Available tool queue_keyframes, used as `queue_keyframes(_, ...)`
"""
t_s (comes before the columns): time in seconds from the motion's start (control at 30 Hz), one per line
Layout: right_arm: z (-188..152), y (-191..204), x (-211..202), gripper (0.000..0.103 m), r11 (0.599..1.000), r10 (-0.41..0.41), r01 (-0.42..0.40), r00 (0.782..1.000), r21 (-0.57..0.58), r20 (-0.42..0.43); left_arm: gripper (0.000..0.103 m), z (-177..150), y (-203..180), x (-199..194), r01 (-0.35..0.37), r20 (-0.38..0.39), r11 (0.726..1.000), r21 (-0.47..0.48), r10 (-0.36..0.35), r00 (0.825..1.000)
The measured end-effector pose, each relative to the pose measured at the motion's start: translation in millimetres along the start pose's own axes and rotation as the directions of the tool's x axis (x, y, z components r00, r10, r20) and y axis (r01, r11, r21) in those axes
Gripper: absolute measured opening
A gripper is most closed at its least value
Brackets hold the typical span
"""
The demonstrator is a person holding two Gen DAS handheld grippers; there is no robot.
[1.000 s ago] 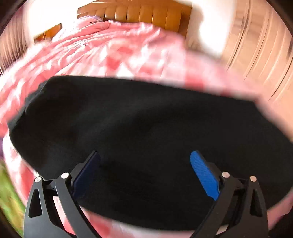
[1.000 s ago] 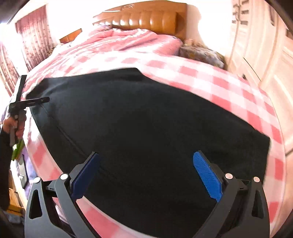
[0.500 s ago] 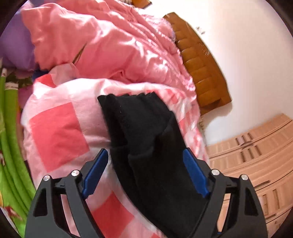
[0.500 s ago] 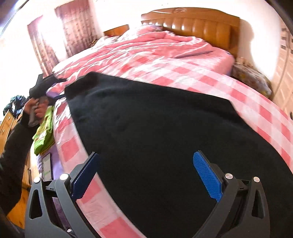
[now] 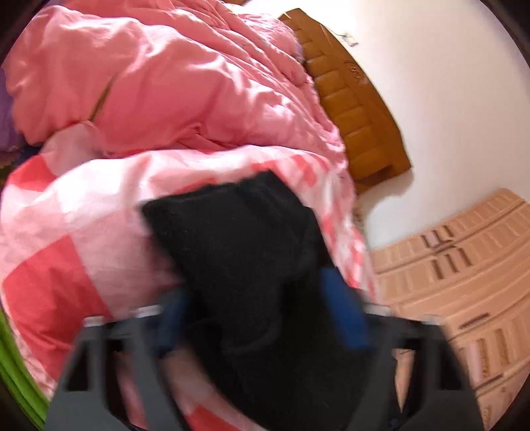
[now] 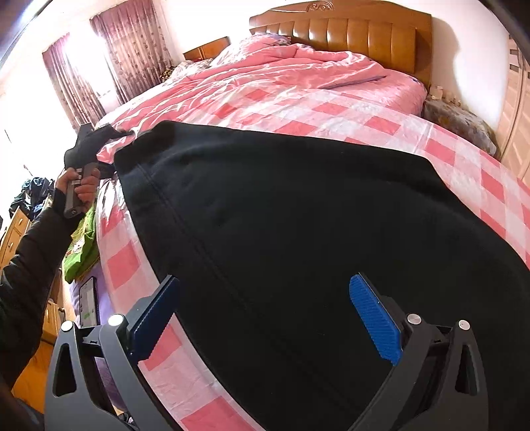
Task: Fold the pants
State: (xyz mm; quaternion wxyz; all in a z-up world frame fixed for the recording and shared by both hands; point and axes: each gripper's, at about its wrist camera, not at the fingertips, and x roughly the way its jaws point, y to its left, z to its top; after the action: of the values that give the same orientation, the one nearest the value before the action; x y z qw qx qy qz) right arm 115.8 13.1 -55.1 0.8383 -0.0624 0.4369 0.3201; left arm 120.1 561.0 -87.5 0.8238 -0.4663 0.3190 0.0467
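The left claw (image 5: 261, 318), blurred with motion, has its blue pads (image 5: 344, 311) straddling a bunched corner of the black pants (image 5: 238, 252); they sit closer than half a second ago, closing on the cloth, though I cannot tell if they grip it yet. A second earlier this claw hovered over the flat middle of the pants; it has since swung to their far end. The right claw (image 6: 265, 315) hangs with its jaws wide apart above the near end, holding nothing. The pants (image 6: 298, 232) lie spread flat across the pink checked bedsheet (image 6: 331, 112), with a crumpled pink duvet (image 5: 165, 83) and wooden headboard (image 6: 347, 30) beyond. The first fold looks about to begin, starting from the left end.
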Motion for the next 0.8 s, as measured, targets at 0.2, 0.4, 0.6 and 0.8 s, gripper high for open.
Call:
queue_keyframes(0.2,35.3,20.5,26.8,0.098,0.995,0.101,-0.101,0.995,-0.025,-0.006,0.027,-8.6,10.2,-7.4,0.032,0.056,0.999,-0.041,-0.03,0.998)
queue_keyframes(0.4,74.6,65.2,86.8,0.098,0.989,0.103,-0.109,0.993,-0.102,-0.063,0.026,-8.2,-20.8,-10.6,-0.128,0.089,0.991,0.046,0.123,0.988)
queue_keyframes(0.6,65.1,76.4,125.3,0.099,0.974,-0.072,0.037,0.986,-0.223,-0.148,0.026,-6.6,-44.9,-14.8,-0.222,0.121,0.969,0.104,0.21,0.97)
queue_keyframes(0.8,61.5,51.8,101.8,0.098,0.992,0.073,-0.08,0.994,-0.1,-0.076,0.024,-42.9,-132.7,-48.1,-0.262,0.274,0.903,0.342,0.171,0.946)
